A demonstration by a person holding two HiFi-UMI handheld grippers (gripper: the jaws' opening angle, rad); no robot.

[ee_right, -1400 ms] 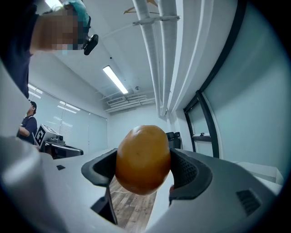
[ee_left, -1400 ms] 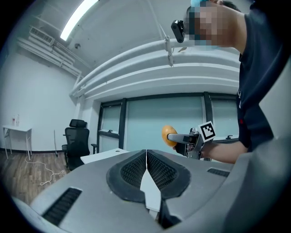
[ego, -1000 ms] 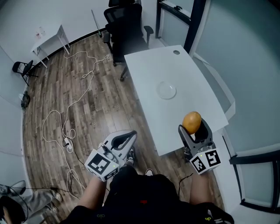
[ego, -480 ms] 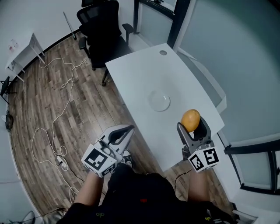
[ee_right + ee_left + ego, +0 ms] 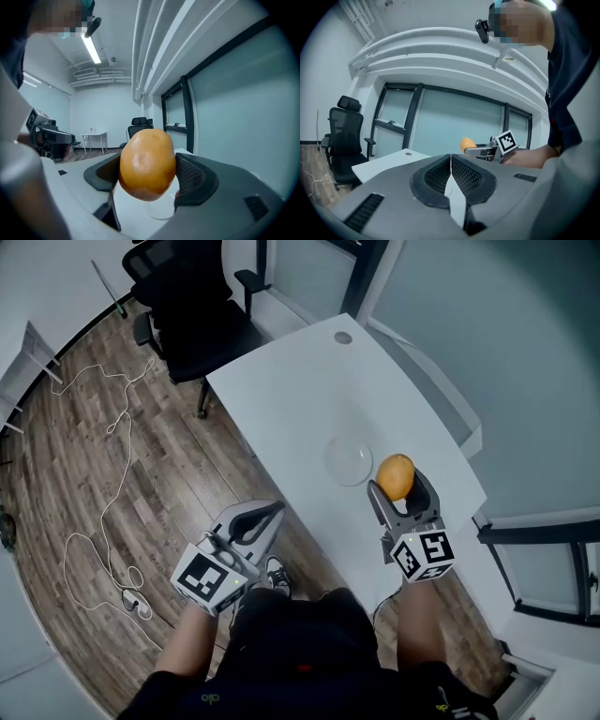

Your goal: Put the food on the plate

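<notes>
My right gripper [image 5: 397, 487] is shut on an orange, potato-shaped piece of food [image 5: 395, 475], held above the white table [image 5: 291, 395] just right of a clear glass plate [image 5: 349, 461]. In the right gripper view the food [image 5: 147, 164] fills the space between the jaws, and the plate [image 5: 159, 211] shows below it. My left gripper [image 5: 265, 516] hangs off the table's near-left edge over the wood floor, shut with nothing in it. In the left gripper view its jaws [image 5: 451, 165] meet, and the right gripper with the food [image 5: 468, 142] shows beyond them.
A black office chair [image 5: 192, 320] stands at the table's far left end. White cables [image 5: 103, 512] trail over the wood floor on the left. A round cable port [image 5: 343, 337] sits near the table's far end. A glass wall runs along the table's right side.
The right gripper has carried the food left and forward, from the table's near-right edge to beside the plate. The left gripper has stayed shut and low at the left.
</notes>
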